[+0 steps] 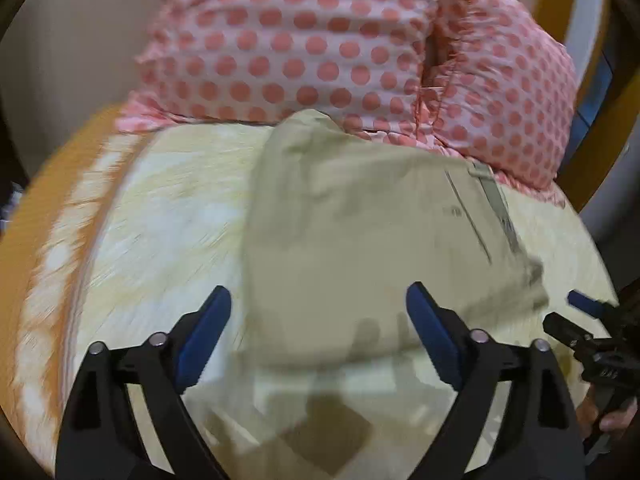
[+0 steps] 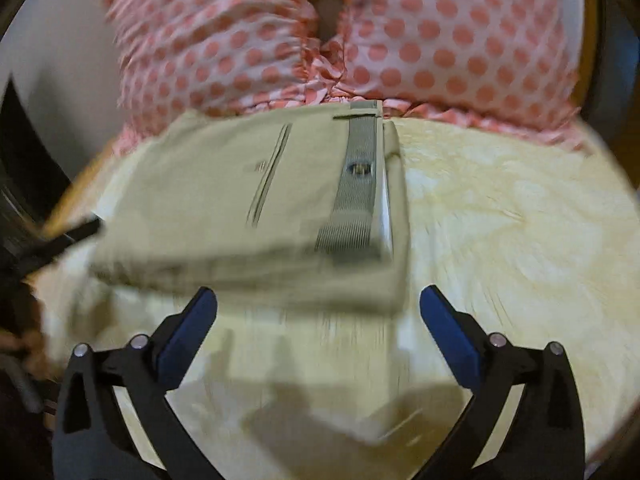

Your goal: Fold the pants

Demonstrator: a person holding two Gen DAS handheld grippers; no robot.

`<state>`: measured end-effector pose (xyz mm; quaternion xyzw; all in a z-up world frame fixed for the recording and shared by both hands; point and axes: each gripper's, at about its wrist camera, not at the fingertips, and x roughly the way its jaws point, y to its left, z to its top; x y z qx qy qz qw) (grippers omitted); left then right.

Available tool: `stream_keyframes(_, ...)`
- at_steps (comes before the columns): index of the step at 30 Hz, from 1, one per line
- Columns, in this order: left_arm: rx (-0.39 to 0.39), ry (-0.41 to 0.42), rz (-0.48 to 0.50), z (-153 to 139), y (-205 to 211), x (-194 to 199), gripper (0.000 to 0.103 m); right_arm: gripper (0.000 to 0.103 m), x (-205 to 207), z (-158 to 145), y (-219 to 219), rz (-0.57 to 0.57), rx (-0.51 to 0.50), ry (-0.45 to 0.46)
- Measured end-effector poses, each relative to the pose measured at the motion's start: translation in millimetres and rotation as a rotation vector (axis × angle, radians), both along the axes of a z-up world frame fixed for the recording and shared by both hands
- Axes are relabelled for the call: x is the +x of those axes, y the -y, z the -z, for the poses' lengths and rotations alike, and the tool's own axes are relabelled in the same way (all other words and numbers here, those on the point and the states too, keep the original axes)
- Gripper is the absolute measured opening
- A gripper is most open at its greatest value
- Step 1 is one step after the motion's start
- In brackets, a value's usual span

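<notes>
Khaki pants (image 1: 360,232) lie folded in a compact stack on a pale yellow bed sheet (image 1: 168,208). In the right wrist view the pants (image 2: 248,200) show a grey waistband (image 2: 356,196) with a button on top. My left gripper (image 1: 318,300) is open and empty, jaws wide, hovering just above the stack's near edge. My right gripper (image 2: 318,300) is open and empty, just in front of the stack's near edge. The right gripper also shows in the left wrist view (image 1: 588,320), at the stack's right side. Both views are motion-blurred.
Pink pillows with red polka dots (image 1: 320,48) lie behind the pants, touching the stack's far edge; they also show in the right wrist view (image 2: 400,40). The sheet has an orange border (image 1: 44,240) at the left. A wooden bed frame (image 1: 588,80) stands at the far right.
</notes>
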<state>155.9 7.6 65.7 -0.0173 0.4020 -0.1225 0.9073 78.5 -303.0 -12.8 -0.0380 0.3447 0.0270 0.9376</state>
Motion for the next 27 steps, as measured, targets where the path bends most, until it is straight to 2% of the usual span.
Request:
stream_keyframes(2, 0.041, 0.016, -0.005, 6, -1, -27, 0.098, 0.101, -21, 11, -8, -0.014, -0.007, 0.033)
stream_keyframes(4, 0.095, 0.023, -0.007, 16, -1, -43, 0.098, 0.101, -36, 22, -10, -0.022, 0.012, 0.071)
stream_keyframes(7, 0.140, 0.025, -0.035, 31, -1, -59, 0.098, 0.101, -29, 33, -19, 0.000, 0.022, 0.083)
stream_keyframes(10, 0.178, 0.019, -0.071, 41, -1, -63, 0.098, 0.101, -19, 46, -26, 0.014, 0.039, 0.041)
stream_keyframes(13, 0.162, -0.004, -0.086, 51, -6, -69, 0.098, 0.101, -22, 56, -34, 0.050, -0.012, 0.052)
stream_keyframes(15, 0.159, 0.013, -0.098, 54, -7, -75, 0.102, 0.101, -25, 58, -34, 0.064, -0.004, 0.071)
stream_keyframes(19, 0.156, 0.057, -0.119, 58, -7, -85, 0.102, 0.101, -30, 61, -34, 0.075, -0.001, 0.104)
stream_keyframes(27, 0.152, 0.066, -0.114, 58, -8, -86, 0.102, 0.101, -29, 61, -33, 0.078, -0.004, 0.099)
